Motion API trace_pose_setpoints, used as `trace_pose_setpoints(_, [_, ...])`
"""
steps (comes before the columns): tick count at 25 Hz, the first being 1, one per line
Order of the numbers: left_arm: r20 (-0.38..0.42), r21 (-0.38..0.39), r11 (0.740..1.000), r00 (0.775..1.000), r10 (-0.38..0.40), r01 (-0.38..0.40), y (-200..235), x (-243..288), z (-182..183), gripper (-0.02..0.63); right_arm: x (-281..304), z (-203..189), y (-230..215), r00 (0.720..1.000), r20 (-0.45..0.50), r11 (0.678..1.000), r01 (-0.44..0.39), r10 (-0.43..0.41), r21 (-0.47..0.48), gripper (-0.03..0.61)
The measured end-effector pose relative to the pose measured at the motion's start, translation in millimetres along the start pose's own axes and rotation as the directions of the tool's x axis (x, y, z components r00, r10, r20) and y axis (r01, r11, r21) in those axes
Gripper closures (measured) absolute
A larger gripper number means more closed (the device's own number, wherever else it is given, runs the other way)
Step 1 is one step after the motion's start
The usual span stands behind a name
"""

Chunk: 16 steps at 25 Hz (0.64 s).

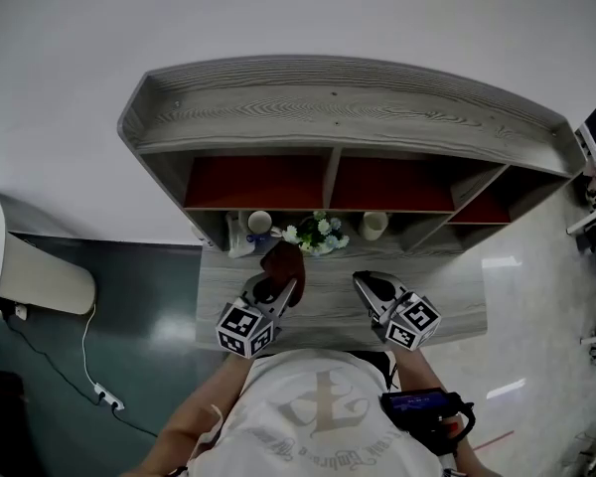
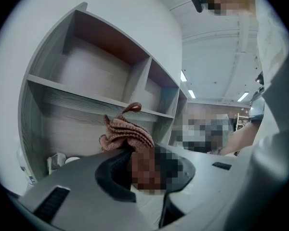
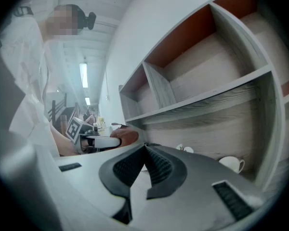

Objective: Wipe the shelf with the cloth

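A grey wooden shelf unit (image 1: 338, 107) with red-brown back panels stands on the desk against the wall. The reddish-brown knitted cloth (image 1: 281, 260) is bunched in my left gripper (image 1: 277, 286), which is shut on it over the desk, just in front of the lowest shelf. In the left gripper view the cloth (image 2: 127, 134) sticks up out of the jaws of the left gripper (image 2: 135, 153), with the shelf board (image 2: 96, 100) behind it. My right gripper (image 1: 362, 280) hovers to the right over the desk; its jaws meet with nothing between them in the right gripper view (image 3: 145, 149).
Under the lowest shelf stand a white cup (image 1: 260, 222), a small bunch of flowers (image 1: 317, 233), another white cup (image 1: 374, 225) and a clear plastic item (image 1: 237, 237). A white mug (image 3: 231, 163) shows at the right. The desk's bare front (image 1: 328, 306) lies between the grippers.
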<state>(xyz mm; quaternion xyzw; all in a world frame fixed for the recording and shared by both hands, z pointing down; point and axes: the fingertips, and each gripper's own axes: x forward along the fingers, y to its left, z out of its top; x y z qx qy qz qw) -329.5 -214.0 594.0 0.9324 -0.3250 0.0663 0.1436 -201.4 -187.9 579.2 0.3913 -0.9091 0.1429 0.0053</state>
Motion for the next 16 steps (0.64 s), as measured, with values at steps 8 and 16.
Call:
trace_pose_setpoints(8, [0.012, -0.011, 1.0, 1.0, 0.004, -0.004, 6.2, -2.8, 3.5, 0.518, -4.8, -2.5, -2.0, 1.0, 0.005, 1.0, 0.015, -0.015, 0.009, 0.575])
trace_pose_setpoints(16, [0.002, -0.011, 1.0, 1.0, -0.006, 0.006, 3.5, -5.9, -1.1, 0.518, -0.8, -3.3, 5.1, 1.0, -0.002, 1.0, 0.01, -0.01, 0.01, 0.575])
